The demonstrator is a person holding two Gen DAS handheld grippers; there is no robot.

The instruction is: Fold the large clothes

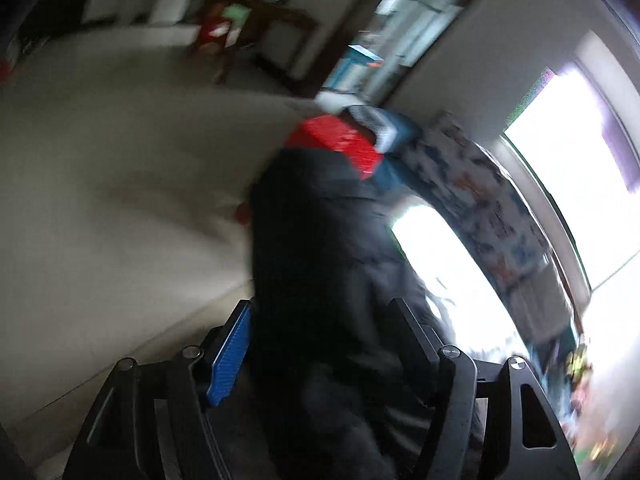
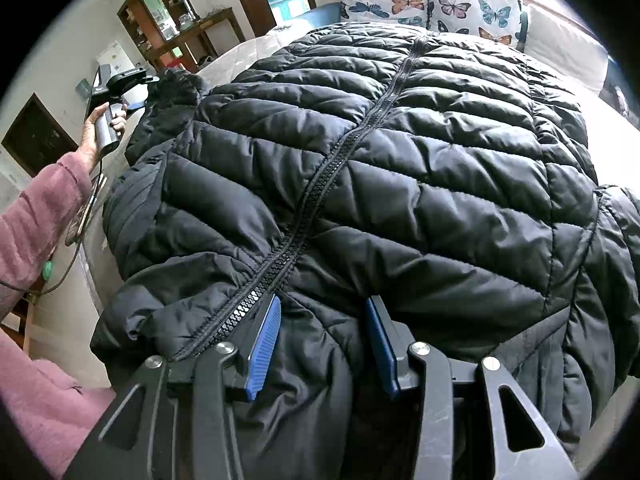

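While a black quilted puffer jacket lies spread front-up across a white bed, the right gripper is clamped on a bunch of its shiny padded fabric near the bottom of the picture, just right of the zipper that runs up the middle of the coat. Its blue ribbed pads press into the puffy cloth from both sides. The right wrist view shows what the other cannot: two butterfly-print pillows at the head of the bed, a dark wooden cabinet holding small items too tiny to name, and a hand in a fuzzy pink sleeve gripping the handle of the left gripper at the jacket's far left edge, beside a furry dark hood. The left wrist view is badly blurred; dark fabric fills the space between that gripper's fingers, and whether they pinch it or stand free I cannot tell. A red patch and bright windows show beyond.
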